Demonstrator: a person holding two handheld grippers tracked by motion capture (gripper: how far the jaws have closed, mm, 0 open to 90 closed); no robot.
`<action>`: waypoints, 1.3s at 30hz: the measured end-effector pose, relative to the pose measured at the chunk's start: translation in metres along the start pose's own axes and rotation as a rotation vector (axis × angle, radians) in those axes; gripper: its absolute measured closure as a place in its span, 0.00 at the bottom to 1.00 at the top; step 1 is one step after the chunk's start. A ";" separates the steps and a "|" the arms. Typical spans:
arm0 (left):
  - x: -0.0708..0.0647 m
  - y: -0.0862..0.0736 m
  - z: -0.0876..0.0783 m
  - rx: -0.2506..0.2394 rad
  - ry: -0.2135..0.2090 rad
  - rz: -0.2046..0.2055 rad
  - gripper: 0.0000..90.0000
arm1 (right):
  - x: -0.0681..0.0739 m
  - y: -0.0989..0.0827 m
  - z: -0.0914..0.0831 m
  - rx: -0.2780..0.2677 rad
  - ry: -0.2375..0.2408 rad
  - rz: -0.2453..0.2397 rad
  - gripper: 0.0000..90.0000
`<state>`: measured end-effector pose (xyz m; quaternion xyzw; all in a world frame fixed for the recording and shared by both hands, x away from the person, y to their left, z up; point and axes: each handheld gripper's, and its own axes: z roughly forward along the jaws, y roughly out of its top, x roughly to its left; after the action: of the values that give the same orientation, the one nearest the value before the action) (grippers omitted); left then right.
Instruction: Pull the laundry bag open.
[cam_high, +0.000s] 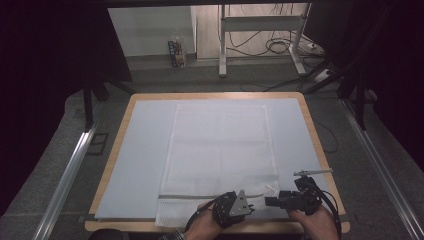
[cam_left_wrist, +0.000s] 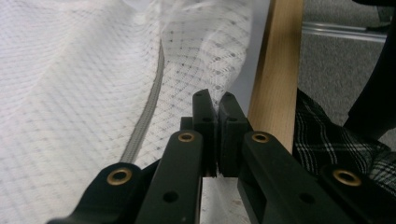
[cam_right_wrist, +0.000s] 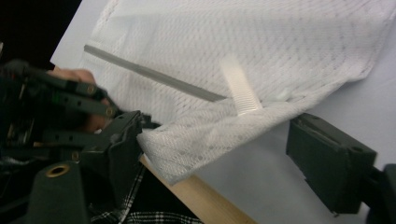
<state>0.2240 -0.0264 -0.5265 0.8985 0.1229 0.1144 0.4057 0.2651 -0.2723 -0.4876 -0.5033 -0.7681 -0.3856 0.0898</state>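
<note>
A white mesh laundry bag lies flat on a pale blue sheet that covers the wooden table. A grey zipper runs across its near end. My left gripper is at the table's near edge, shut on the bag's near hem; in the left gripper view its jaws stand pressed together against the mesh. My right gripper points left at it, open. In the right gripper view the lifted bag corner and a white ribbed tab at the zipper's end lie between the wide jaws.
The table's wooden near edge is right under both grippers, with plaid cloth below it. Metal rails run along both sides of the table. Desk legs and cables and a small box are on the floor beyond.
</note>
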 end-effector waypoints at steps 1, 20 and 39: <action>-0.001 0.000 0.000 0.000 0.003 0.001 0.98 | -0.001 0.002 0.001 0.002 0.000 0.009 0.25; 0.016 -0.004 -0.010 -0.010 -0.112 -0.117 0.58 | -0.005 -0.008 0.005 0.064 -0.063 -0.129 0.92; 0.061 0.009 -0.031 -0.039 -0.110 -0.201 0.21 | -0.002 -0.017 0.002 0.034 -0.094 -0.364 0.92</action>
<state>0.2732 0.0088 -0.4931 0.8785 0.1874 0.0261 0.4387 0.2525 -0.2761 -0.4982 -0.3721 -0.8561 -0.3586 -0.0091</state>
